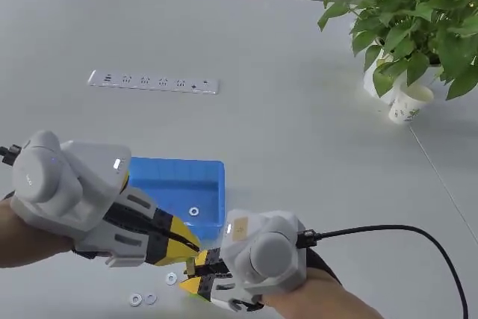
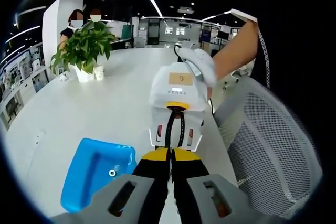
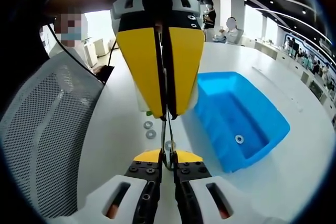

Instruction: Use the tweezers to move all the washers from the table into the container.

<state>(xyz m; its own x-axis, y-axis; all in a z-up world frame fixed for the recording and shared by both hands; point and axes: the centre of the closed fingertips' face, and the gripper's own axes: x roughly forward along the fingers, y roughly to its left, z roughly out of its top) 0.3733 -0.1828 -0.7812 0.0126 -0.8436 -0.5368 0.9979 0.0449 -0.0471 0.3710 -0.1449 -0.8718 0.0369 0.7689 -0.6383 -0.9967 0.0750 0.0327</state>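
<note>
A: What was on the bench?

B: A smooth, matte, off-white table (image 1: 299,132). The biggest item on it was a rectangular blue plastic container (image 1: 175,177) with glossy walls and rounded corners, just beside both grippers. At the far side were a leafy potted plant (image 1: 418,20), a paper cup (image 1: 407,106) just beside its pot, and a flat white power strip (image 1: 153,82).

A: Contents?

B: One washer (image 1: 194,212), a flat metal ring, lay on the container floor. Three more washers (image 3: 151,134) lay on the table outside it, near its wall and close to the tweezers.

A: Claws?

B: The left gripper (image 2: 170,153) and right gripper (image 3: 168,157) pointed at each other, tips almost meeting. Both have grey bodies and black jaws with yellow tips. Each pair of jaws was squeezed down to a thin slit, clamped on the tweezers (image 3: 165,129). These were slim bright metal strips running from one pair of jaws into the other, low over the loose washers. I couldn't tell whether the tweezer tips held anything.
</note>
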